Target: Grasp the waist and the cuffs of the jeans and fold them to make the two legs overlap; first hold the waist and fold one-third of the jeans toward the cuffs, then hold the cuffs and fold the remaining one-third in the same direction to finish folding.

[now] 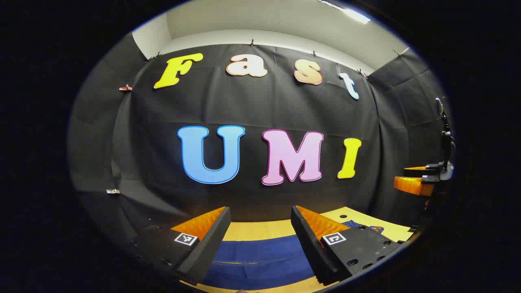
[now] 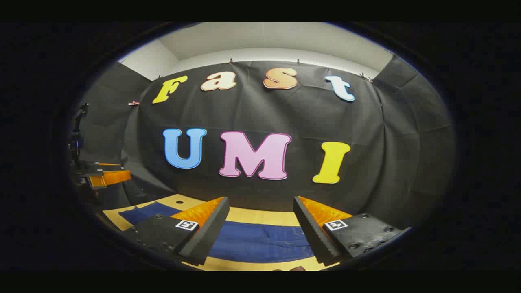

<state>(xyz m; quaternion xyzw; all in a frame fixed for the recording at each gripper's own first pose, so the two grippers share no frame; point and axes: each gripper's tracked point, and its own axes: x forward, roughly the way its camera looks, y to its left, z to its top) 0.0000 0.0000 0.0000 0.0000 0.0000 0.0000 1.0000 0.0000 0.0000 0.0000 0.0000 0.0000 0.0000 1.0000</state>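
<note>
Left gripper view: jeans (image 1: 260, 260) flat on wooden table (image 1: 252, 230); both grippers' jaws released.

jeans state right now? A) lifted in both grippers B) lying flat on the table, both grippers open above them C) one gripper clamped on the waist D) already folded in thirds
B: the jeans lie spread on the table, and in its own view each of the left gripper and the right gripper has its jaws apart with nothing between them.
</note>
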